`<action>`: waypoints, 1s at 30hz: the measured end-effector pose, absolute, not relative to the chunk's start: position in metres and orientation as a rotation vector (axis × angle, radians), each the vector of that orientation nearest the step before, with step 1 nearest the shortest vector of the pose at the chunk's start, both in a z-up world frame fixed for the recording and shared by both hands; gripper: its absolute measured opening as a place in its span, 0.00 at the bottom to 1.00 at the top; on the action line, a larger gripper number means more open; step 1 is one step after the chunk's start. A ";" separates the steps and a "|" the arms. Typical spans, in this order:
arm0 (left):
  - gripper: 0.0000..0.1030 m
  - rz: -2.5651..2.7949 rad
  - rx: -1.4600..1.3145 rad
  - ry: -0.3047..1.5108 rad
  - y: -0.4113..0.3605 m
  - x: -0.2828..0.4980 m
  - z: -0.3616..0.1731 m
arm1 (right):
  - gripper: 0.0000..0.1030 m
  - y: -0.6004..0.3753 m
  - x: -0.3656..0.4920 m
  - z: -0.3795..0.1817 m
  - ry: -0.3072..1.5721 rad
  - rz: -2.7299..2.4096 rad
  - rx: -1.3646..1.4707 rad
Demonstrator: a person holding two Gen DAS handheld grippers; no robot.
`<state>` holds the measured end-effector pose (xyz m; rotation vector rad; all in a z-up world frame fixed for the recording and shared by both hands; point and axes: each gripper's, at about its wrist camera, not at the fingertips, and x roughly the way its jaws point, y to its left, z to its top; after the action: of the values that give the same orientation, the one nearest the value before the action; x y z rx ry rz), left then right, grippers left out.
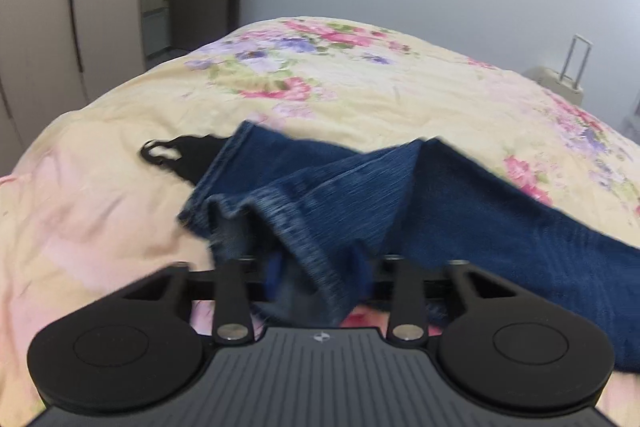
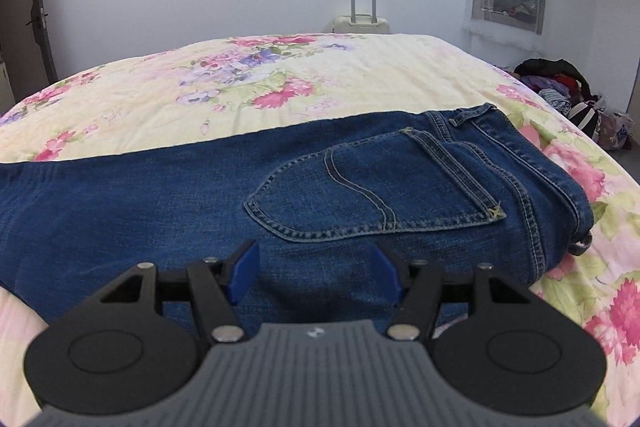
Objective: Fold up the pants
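Here left claw point(image 1: 318, 277) pinches jeans point(image 1: 360, 195) hem; right claw point(image 2: 316, 271) gapes.

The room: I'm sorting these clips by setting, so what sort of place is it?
Most likely a bedroom: a bed with a flowered cover, a suitcase by the wall, a wardrobe.

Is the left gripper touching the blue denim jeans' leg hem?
Touching. The left wrist view shows the left gripper with its jaws closed on the bunched hem of the blue denim jeans.

Soft even daylight; fisheye-bent edges; left view blurred
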<state>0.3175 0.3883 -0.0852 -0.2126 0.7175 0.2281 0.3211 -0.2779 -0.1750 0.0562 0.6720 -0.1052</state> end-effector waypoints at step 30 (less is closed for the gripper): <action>0.86 0.521 0.026 0.688 0.432 0.407 -0.031 | 0.57 -0.272 0.316 -0.190 0.616 -0.155 -0.018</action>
<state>0.4067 0.4319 -0.0309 0.0258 0.6883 0.5210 0.3156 -0.2719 -0.1905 -0.0181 0.6155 -0.1554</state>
